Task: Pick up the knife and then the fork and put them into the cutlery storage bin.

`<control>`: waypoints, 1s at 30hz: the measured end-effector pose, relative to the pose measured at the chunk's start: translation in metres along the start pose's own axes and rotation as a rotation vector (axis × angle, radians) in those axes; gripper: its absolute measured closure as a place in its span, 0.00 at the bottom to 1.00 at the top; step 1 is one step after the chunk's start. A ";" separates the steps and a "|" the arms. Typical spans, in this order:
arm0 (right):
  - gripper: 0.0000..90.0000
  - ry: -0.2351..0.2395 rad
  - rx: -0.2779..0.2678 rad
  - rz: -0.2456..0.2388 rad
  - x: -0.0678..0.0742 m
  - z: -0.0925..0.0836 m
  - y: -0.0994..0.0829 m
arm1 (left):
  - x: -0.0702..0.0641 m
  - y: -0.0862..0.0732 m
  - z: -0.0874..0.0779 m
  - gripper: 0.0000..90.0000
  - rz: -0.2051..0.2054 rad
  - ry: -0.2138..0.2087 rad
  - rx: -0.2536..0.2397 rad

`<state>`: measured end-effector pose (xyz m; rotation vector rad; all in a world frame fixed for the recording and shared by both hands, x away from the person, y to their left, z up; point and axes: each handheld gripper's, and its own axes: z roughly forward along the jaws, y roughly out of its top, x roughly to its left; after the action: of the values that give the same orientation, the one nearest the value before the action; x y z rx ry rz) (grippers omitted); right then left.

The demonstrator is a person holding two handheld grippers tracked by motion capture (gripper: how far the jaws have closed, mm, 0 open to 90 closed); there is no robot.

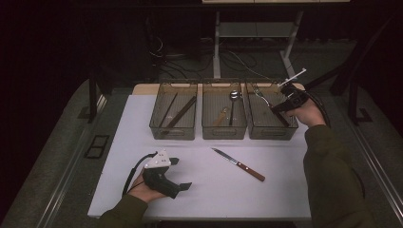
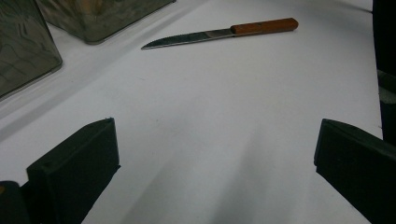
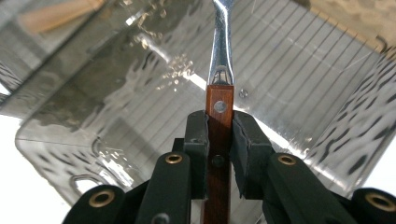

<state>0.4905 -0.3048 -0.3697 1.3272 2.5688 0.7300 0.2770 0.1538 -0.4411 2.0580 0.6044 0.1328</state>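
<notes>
1. Fork (image 3: 219, 88) with wooden handle and metal neck; clamped by the handle between the pads of the right gripper (image 3: 219, 135); its tines are cut off by the top edge of the right gripper view, and in the high view the head (image 1: 259, 92) is small and hard to make out.
2. Position of the fork: held over the right-hand bin (image 1: 271, 132), the rightmost of three clear bins; the handle runs back between the jaws toward the camera, the metal end points away over the ribbed bin floor (image 3: 289, 79); whether the tip touches the bin cannot be told.
3. Right gripper state: jaws drawn narrow, pads pressed on both sides of the handle; the person's right hand (image 1: 309, 114) hides most of the gripper body in the high view.
4. Middle bin (image 1: 224, 130): holds a spoon (image 1: 233, 97) and a pale wooden item, too dim to identify; left bin (image 1: 173, 132): holds long dark utensils, unclear in type.
5. Knife (image 1: 238, 164) with wooden handle; flat on the white table (image 1: 209, 194), in front of the bins, between the two hands and well apart from both grippers.
6. Left gripper (image 1: 177, 173): resting low near the table's front edge in the left hand (image 1: 147, 187); jaws spread wide, nothing between them; the knife (image 2: 219, 33) lies far ahead of it.
</notes>
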 end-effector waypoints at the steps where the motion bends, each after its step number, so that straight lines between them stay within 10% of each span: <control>1: 0.86 0.003 0.004 0.003 0.000 0.003 -0.001 | 0.000 0.000 0.000 0.00 -0.001 -0.001 -0.001; 21: 0.85 -0.023 0.128 -0.006 0.007 0.029 -0.007 | 0.000 0.000 0.000 0.00 0.003 0.000 -0.003; 30: 0.75 -0.031 0.043 0.012 0.004 0.017 -0.005 | 0.000 0.000 0.000 0.00 0.002 -0.001 -0.003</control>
<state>0.4905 -0.2975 -0.3868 1.3567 2.5681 0.6543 0.2767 0.1540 -0.4408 2.0560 0.6009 0.1342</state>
